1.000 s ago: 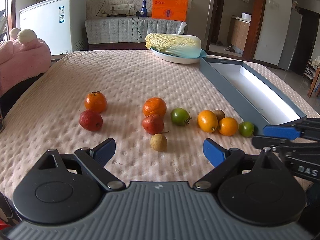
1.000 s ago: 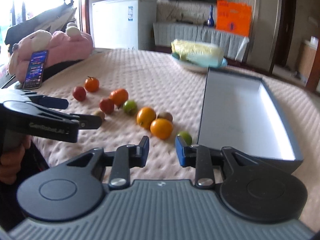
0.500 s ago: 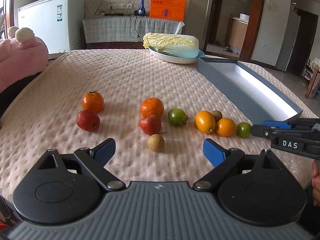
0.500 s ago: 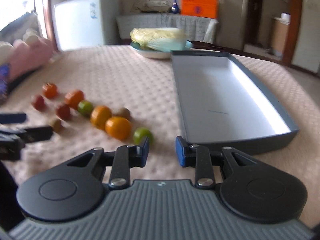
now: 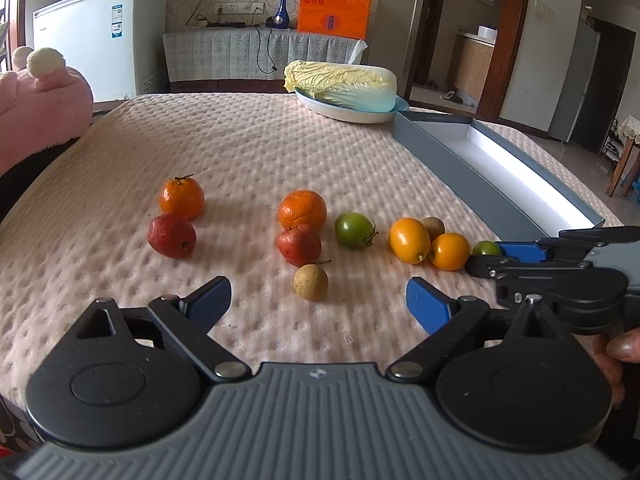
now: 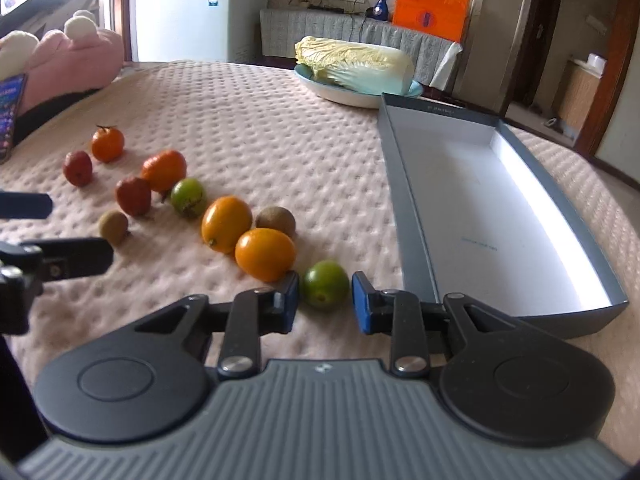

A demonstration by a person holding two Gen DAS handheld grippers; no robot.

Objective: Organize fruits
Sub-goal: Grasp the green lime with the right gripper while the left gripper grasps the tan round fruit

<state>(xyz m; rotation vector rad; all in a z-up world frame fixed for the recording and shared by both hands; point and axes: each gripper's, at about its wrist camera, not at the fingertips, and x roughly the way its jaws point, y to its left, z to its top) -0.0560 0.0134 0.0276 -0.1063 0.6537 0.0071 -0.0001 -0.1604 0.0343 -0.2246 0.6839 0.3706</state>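
My left gripper [image 5: 318, 302] points downward over the near edge of the pink textured cover [image 5: 280, 148]. Its jaws stand wide apart with nothing between them; a small brown round fruit [image 5: 311, 282] lies just past the gap, untouched. My left hand is out of sight behind its camera.

My right gripper [image 6: 326, 304] reaches in low from the right, also tilted down. Of the hand holding it, only a fingertip [image 5: 624, 346] shows at the picture's edge. Its jaws are narrow and closing, with the small green fruit [image 6: 325, 284] sitting at the tips between the blue pads. There is clear cover between the fruit and the right-hand pad. The left-hand pad is so near the fruit that I cannot tell whether it touches. From the left camera, the gripper's dark finger hides the lower part of that fruit.

Just behind it lie two orange fruits [image 6: 265, 254], side by side, with a brown fuzzy one [image 6: 276, 220] touching behind them. Further along the row are a green tomato-like fruit [image 6: 189, 197], then red and orange fruits in pairs.

The grey box [image 6: 404, 208] lies open just right of the green fruit, its white floor bare; its near corner is partly hidden by my right gripper.

At the far edge a cabbage [image 6: 356, 64] rests on a plate [image 6: 344, 96]. A phone [image 6: 10, 120] is cut off at the left.
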